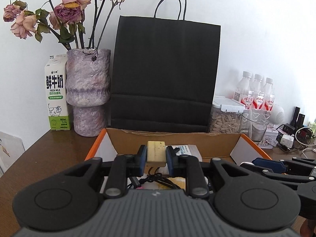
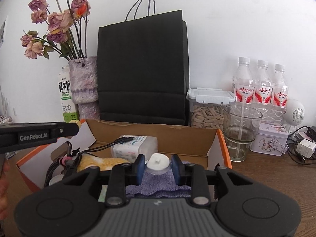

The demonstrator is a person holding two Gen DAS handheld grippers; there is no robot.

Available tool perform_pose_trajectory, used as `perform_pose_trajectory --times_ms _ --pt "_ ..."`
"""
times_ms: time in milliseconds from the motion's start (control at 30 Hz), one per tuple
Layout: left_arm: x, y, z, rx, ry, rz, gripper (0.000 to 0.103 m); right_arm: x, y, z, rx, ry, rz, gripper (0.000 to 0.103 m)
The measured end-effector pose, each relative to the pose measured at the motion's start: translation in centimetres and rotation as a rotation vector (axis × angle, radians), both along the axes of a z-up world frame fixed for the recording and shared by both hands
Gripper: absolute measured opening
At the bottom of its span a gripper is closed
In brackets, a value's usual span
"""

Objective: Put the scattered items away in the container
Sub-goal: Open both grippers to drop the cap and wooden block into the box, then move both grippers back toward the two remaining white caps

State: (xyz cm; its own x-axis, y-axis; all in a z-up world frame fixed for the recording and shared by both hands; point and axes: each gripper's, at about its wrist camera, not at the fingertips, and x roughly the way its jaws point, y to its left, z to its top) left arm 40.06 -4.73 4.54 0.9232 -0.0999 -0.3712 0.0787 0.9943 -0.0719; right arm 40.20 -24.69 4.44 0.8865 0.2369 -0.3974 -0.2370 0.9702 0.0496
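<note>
My left gripper [image 1: 156, 155] is shut on a pale yellow soap bar [image 1: 156, 151] and holds it over the orange cardboard box [image 1: 173, 139]. My right gripper [image 2: 159, 168] has its pads on either side of a small white round lidded container [image 2: 158, 162], low inside the same box [image 2: 224, 148]; I cannot tell whether the pads touch it. In the box lie a white tissue pack [image 2: 134, 147], a yellow cloth [image 2: 102, 163], a black cable bundle [image 2: 65, 161] and a purple cloth [image 2: 158, 184]. The left gripper's arm [image 2: 39, 134] shows at the left of the right wrist view.
A black paper bag [image 1: 165, 75] stands behind the box. A purple vase of dried roses [image 1: 87, 90] and a milk carton [image 1: 56, 94] stand at back left. A seed jar [image 2: 207, 108], glass [image 2: 240, 130], three water bottles [image 2: 261, 85], tin [image 2: 270, 140] and chargers [image 2: 306, 148] crowd the right.
</note>
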Motion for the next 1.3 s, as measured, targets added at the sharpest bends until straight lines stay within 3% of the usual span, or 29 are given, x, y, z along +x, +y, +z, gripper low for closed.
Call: perform_pose_trajectory --times_ms 33,67,100,133,167,300,633,967,1300 --pt "0.0 0.0 0.0 -0.003 0.003 0.000 0.023 0.0 -0.1 0.1 0.004 -0.003 -0.001 0.043" --pt "-0.1 0.1 0.1 -0.005 -0.003 0.004 0.032 -0.1 -0.2 0.2 0.009 -0.007 -0.004 0.060" --pt "-0.2 0.1 0.2 -0.007 -0.006 0.010 0.045 -0.2 -0.2 0.3 0.011 -0.013 -0.012 0.072" --pt "-0.3 0.2 0.4 -0.010 -0.011 0.023 0.082 -0.3 -0.2 0.4 0.007 -0.018 -0.021 0.093" --pt "-0.5 0.2 0.5 -0.011 -0.026 0.038 0.103 -0.3 -0.1 0.5 -0.001 -0.020 -0.031 0.103" --pt "-1.0 0.2 1.0 0.001 -0.060 0.061 0.103 -0.3 0.3 0.5 -0.013 -0.003 -0.043 0.103" --pt "-0.6 0.2 0.4 -0.012 -0.018 0.057 0.103 -0.4 0.6 0.1 -0.013 0.014 -0.040 0.103" --pt "-1.2 0.3 0.3 -0.017 -0.033 0.057 0.103 -0.8 0.8 0.1 -0.015 0.009 -0.036 0.103" --pt "-3.1 0.8 -0.3 -0.073 -0.072 0.054 0.103 -2.1 0.7 -0.3 -0.027 -0.004 -0.032 0.103"
